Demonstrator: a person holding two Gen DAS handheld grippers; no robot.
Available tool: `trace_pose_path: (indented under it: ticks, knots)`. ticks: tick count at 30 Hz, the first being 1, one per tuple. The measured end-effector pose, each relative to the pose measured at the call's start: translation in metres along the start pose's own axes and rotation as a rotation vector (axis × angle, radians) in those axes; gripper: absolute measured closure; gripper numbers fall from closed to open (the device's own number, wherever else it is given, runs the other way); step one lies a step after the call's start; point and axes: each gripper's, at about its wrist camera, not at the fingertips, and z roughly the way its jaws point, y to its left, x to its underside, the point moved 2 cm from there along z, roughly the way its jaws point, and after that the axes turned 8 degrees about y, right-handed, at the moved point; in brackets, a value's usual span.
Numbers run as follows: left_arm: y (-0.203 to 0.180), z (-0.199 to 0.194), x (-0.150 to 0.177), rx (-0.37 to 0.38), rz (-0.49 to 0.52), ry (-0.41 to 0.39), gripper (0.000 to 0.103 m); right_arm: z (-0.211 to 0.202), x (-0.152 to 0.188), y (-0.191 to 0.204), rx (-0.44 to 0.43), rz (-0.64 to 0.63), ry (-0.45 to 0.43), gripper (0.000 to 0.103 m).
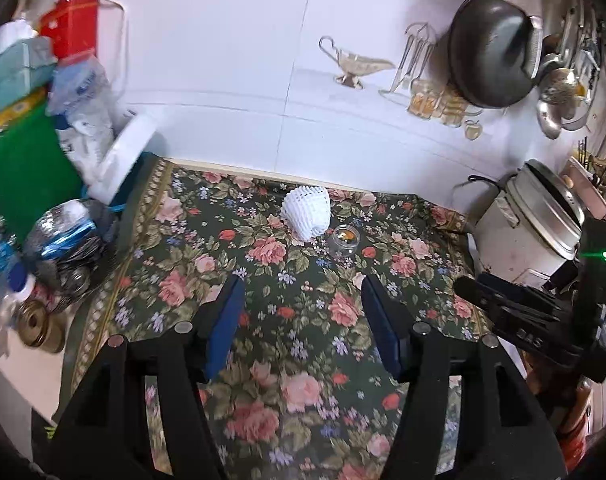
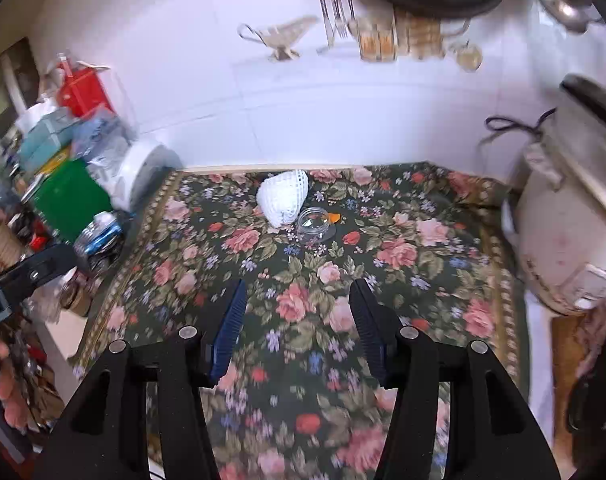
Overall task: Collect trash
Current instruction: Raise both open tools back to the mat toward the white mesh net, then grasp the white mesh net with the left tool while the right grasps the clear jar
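Both the left gripper (image 1: 301, 286) and right gripper (image 2: 298, 290) are seen released, empty, above a floral tablecloth (image 1: 303, 344). An orange scrap (image 2: 334, 217) behind the clear jar (image 2: 313, 222) is shown only by the right view.

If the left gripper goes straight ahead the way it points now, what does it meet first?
Probably the floral tablecloth itself, since the open, empty left gripper points down at bare cloth. Further along that line lie the white foam net and the small clear jar; depth is unclear.
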Motion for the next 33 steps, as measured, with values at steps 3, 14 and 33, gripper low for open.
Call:
trace_pose_path:
  ticks: [3,14,33]
  knots:
    - [0.016,0.030,-0.018,0.022,0.018,0.030,0.041,0.032,-0.018,-0.005,-0.015,0.054,0.027,0.053]
    - [0.070,0.125,-0.063,0.021,0.033,0.151,0.041,0.162,-0.079,-0.013,0.055,0.163,0.150,0.053]
    - [0.038,0.232,-0.094,0.107,0.050,0.261,0.041,0.223,-0.089,-0.026,0.134,0.133,0.192,0.057]
